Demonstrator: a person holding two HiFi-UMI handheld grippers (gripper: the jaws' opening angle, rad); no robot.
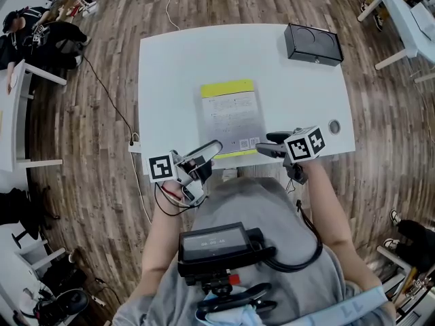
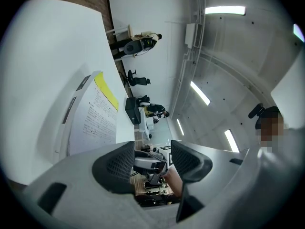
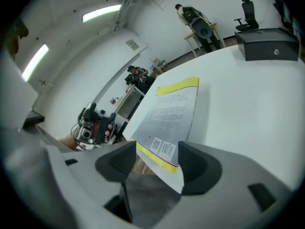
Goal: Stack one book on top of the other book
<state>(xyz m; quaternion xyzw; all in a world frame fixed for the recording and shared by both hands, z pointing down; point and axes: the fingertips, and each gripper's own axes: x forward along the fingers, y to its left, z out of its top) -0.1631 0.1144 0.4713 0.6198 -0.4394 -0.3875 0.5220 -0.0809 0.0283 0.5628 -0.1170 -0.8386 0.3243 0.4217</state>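
A grey book [image 1: 231, 117] with yellow bands at its far and near ends lies flat on the white table [image 1: 170, 80], its near end at the table's front edge. In the left gripper view the book [image 2: 93, 118] shows a thick white side with a dark label; whether a second book lies under it I cannot tell. My left gripper [image 1: 212, 152] [image 2: 152, 161] hovers off the book's near left corner, open and empty. The right gripper [image 1: 265, 145] [image 3: 157, 163] is by the near right corner, tilted down. It is open, and its pads are clear of the book [image 3: 171, 113].
A black box [image 1: 312, 44] stands at the table's far right corner. A round cable hole [image 1: 334, 126] sits near the right edge. Wooden floor surrounds the table, with a power strip and cable [image 1: 134, 143] at the left and other desks beyond.
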